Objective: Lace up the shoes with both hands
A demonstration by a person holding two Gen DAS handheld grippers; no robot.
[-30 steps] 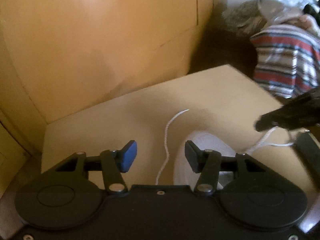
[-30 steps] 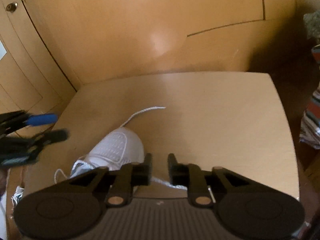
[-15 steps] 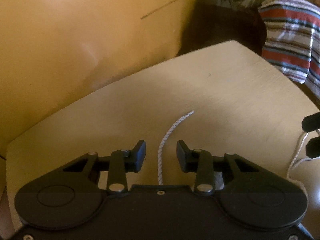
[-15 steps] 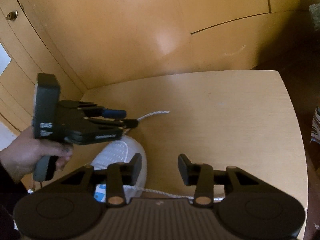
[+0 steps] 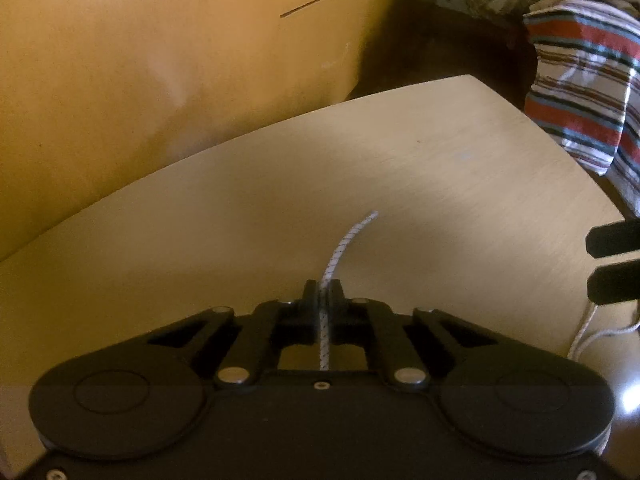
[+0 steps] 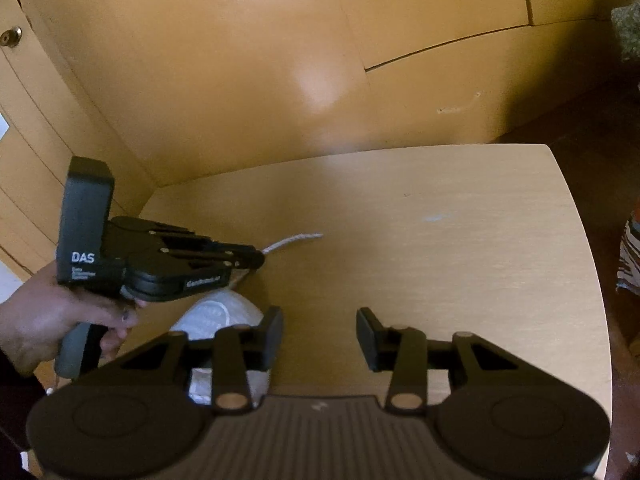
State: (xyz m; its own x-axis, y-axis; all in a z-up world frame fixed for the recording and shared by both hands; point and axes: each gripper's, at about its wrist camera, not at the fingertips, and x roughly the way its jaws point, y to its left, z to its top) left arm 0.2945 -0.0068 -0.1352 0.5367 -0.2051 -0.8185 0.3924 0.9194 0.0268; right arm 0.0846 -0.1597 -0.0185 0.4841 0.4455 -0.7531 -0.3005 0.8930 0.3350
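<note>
Left gripper (image 5: 323, 294) jaws pinched on lace (image 5: 344, 242), tip toward 1 o'clock, right gripper (image 6: 320, 332) jaws wide, shoe (image 6: 218, 316) at its 10 o'clock

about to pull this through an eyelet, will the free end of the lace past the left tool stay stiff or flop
The lace is clamped in the shut left tool. Its free end curves sideways, so it probably flops. It looks thin and woven, so likely light. Its tip is too blurred to judge.
</note>
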